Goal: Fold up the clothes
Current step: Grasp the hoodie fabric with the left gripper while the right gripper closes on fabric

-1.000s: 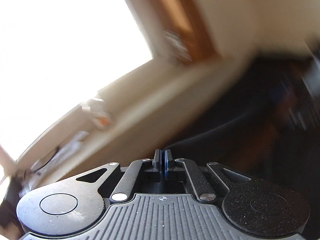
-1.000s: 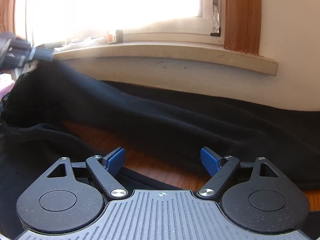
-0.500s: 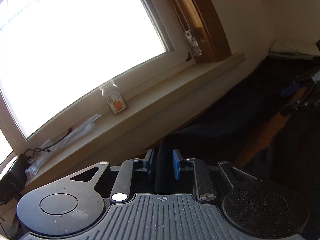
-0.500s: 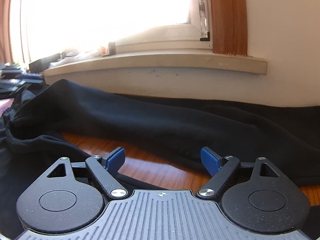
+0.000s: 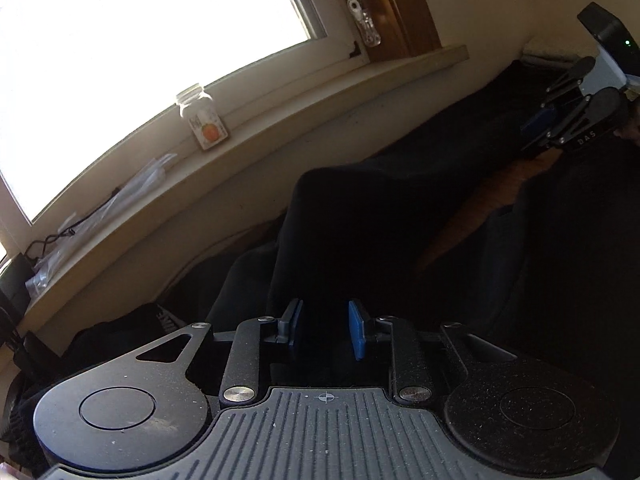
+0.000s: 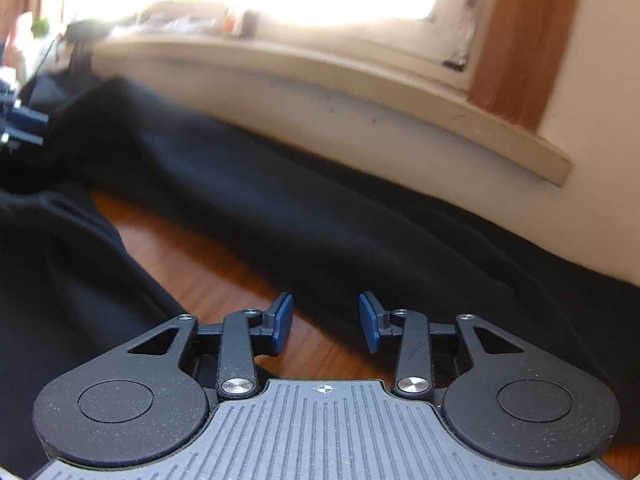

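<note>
Since a second ago both sets of jaws have changed: left gripper (image 5: 324,330) went from pressed together to partly spread and is opening now, right gripper (image 6: 325,324) went from wide to roughly half that gap and is closing now.

Left: blue pads (image 5: 357,330) stand apart with dark cloth rising between and just beyond them. Too dark there to tell whether the pads touch it; reads as released or about to re-grip, not pinched. Its view has also swung from a blurred sweep of the window to a steady look down along the garment.

Right: nothing between the pads. Bare wooden table (image 6: 224,276) shows through the gap, with a cloth edge just ahead and to the side. Jaws narrowing over wood suggests it hasn't got hold of fabric yet.

Outward: black garment (image 6: 320,216) lies in long bands across the table, running along the wall under the windowsill (image 6: 360,76), with a wedge of wood exposed between two bands. Looks like trouser legs or long sleeves, can't say which. Left view shows the right gripper (image 5: 560,128) at the far end of the same cloth. A small bottle (image 5: 202,122) and clear plastic wrap (image 5: 120,196) sit on the sill, well clear.

Judgement: early in the fold, garment still spread and uneven. Neither side has a confirmed hold, so the next lift depends on both re-seating on an edge.
</note>
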A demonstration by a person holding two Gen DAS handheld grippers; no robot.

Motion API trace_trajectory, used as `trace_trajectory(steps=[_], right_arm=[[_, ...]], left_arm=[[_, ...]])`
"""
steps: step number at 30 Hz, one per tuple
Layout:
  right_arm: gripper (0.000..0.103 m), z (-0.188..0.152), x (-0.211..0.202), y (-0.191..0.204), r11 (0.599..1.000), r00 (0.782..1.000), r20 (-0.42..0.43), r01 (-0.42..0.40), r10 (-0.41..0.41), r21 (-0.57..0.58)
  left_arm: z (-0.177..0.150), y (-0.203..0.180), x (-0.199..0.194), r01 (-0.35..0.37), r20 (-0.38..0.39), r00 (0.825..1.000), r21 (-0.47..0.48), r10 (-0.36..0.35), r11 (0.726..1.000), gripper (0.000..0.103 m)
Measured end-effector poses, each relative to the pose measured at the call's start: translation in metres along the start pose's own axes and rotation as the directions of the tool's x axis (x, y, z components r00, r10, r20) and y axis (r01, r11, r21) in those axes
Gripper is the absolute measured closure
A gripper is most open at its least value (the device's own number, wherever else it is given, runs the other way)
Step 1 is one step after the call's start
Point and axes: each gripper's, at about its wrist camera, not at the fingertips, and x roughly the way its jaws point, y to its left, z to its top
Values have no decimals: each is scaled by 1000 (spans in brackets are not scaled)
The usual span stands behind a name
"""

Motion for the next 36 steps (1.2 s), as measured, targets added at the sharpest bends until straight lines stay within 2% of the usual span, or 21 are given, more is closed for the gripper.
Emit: trace_trajectory(steps=[3,4,5,7,8,10,15,19,21,23,25,27,30,32,36], right_arm=[[61,6,6,-4,1000,1000,-20,-10,10,-4],[68,8,8,-8,1000,999,-34,-20,21,20],[82,10,9,-12,999,998,-49,-30,33,45],[91,14,6,-14,998,996,-80,-25,29,49],[92,16,2,-13,999,995,-90,-30,34,44],[92,21,-18,-15,999,998,-62,-24,26,32],[93,32,-82,-35,995,998,57,-46,40,94],[91,21,-101,-46,984,992,50,-119,113,135],[91,12,-104,-48,982,994,50,-105,98,159],[88,8,-102,-48,983,997,39,-67,61,173],[85,1,-101,-52,978,998,39,-61,54,200],[83,-5,-96,-54,973,998,38,-48,40,226],[80,-7,-83,-48,970,997,49,-68,59,231],[74,-2,-72,-33,971,994,57,-108,98,213],[65,26,-32,5,965,978,80,-203,192,164]], left_arm=[[-5,6,6,16,-15,1000,-22,-16,1000,75],[-6,8,8,25,-19,999,-34,-26,999,75],[-8,11,10,33,-23,999,-46,-34,998,75],[-9,15,9,43,-28,999,-64,-45,997,88],[-9,17,7,42,-25,999,-63,-44,997,103],[-9,20,-3,40,-5,999,-52,-40,998,103],[0,35,-50,58,101,994,-69,-51,996,103],[5,51,-79,86,172,983,-146,-61,985,103],[4,48,-81,95,175,982,-151,-68,984,103],[4,40,-76,103,160,984,-140,-80,985,100],[6,30,-65,112,135,986,-114,-96,987,86],[4,17,-50,104,105,990,-80,-96,991,78],[4,-2,-26,65,59,996,-8,-64,998,58],[1,-9,-12,32,25,999,27,-33,999,57],[-11,-8,2,36,-22,999,9,-36,999,58]])
